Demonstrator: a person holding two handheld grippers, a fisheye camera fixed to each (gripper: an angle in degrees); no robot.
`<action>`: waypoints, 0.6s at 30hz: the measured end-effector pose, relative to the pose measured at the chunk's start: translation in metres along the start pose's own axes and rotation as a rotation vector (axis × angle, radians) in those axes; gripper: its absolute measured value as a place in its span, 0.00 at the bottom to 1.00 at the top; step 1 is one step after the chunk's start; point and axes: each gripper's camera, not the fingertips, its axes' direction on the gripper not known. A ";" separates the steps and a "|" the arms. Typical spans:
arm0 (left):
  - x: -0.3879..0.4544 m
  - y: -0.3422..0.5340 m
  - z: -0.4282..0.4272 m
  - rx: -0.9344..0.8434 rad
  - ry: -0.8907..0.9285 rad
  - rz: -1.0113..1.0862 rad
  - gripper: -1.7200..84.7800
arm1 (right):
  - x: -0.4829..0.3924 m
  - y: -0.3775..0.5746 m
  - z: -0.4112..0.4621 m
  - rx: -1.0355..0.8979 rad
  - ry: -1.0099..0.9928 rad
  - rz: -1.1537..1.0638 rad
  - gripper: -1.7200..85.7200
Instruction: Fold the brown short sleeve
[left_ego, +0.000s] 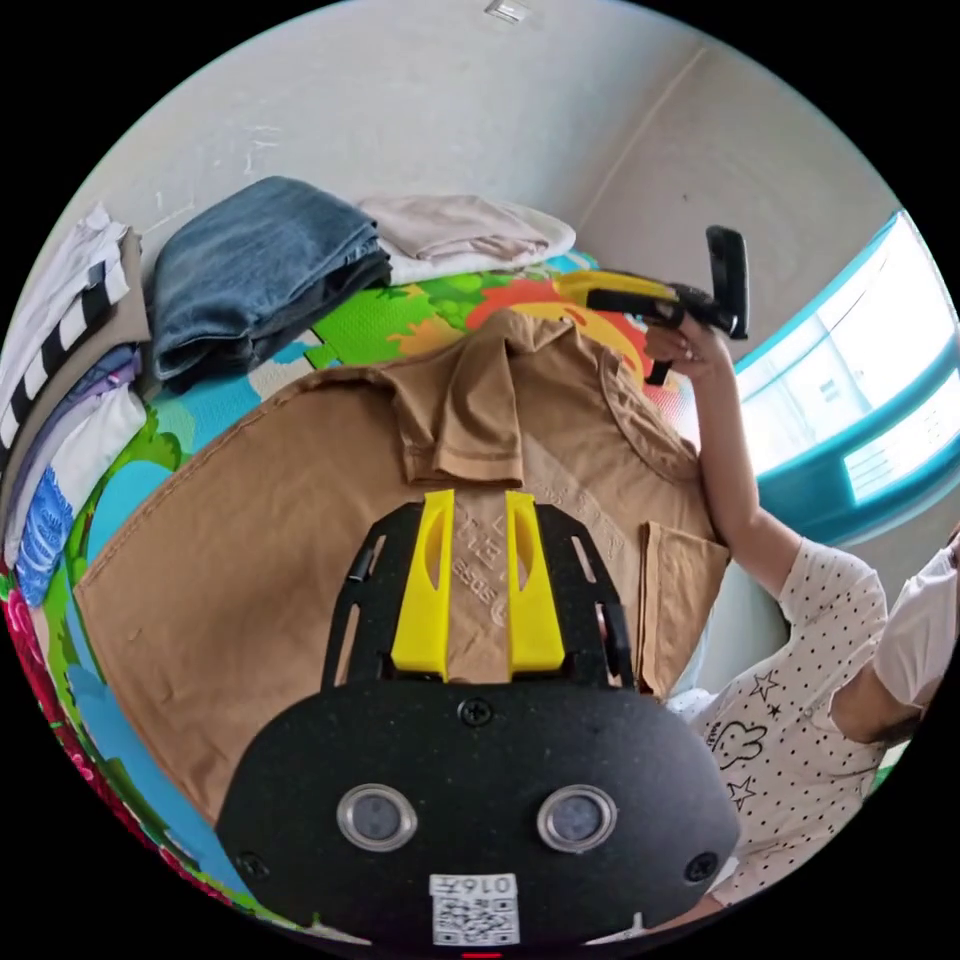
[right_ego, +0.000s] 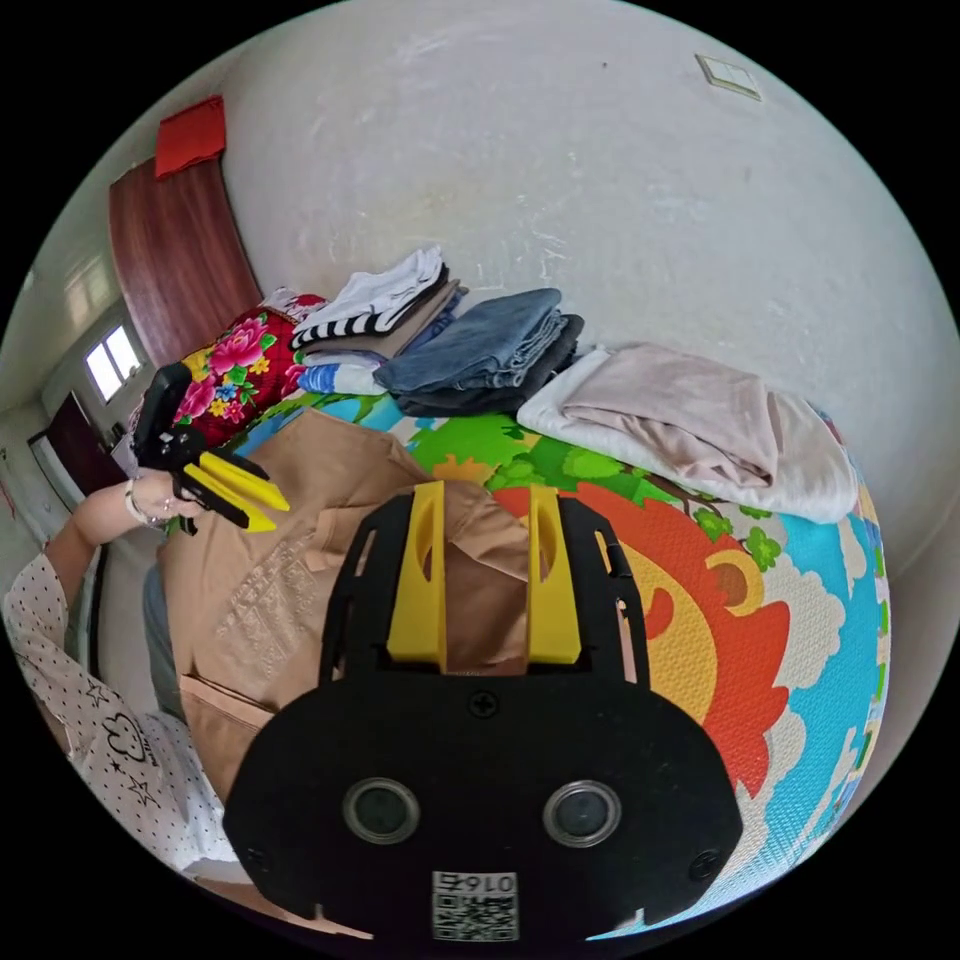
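The brown shirt (left_ego: 300, 530) lies spread flat on a bright play mat (left_ego: 400, 320), collar toward the wall, one sleeve folded in over the chest. Its lower part hangs over the mat's near edge by the person's dotted top (left_ego: 790, 700).

The left gripper (left_ego: 478, 500) hangs above the shirt's chest, jaws apart and gripping nothing; shirt fabric shows through the gap. The right gripper (right_ego: 486, 495) hangs over the shirt's shoulder where it meets bare mat, jaws likewise apart and empty. In the left gripper view the right gripper (left_ego: 640, 295) is held up in a hand (left_ego: 690, 345), clear of the shirt.

Along the mat's far edge, against the wall, stand folded piles: striped clothes (right_ego: 375, 300), jeans (right_ego: 480, 350) and pale cloth (right_ego: 690, 420), with a flowered cloth (right_ego: 235, 365) at the corner. Between these piles and the shirt's collar runs a strip of bare mat. Beyond the shirt's shoulder, in the right gripper view, the mat lies bare out to its edge.
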 end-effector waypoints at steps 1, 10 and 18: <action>-0.001 -0.011 -0.001 0.013 0.006 0.002 0.12 | -0.002 0.000 0.001 0.003 -0.005 -0.016 0.15; 0.014 -0.073 0.038 -0.117 -0.136 0.023 0.04 | 0.011 0.003 0.019 -0.022 -0.013 -0.040 0.15; 0.088 -0.092 -0.013 -0.077 -0.172 0.194 0.02 | 0.022 0.006 0.018 0.012 -0.019 -0.048 0.13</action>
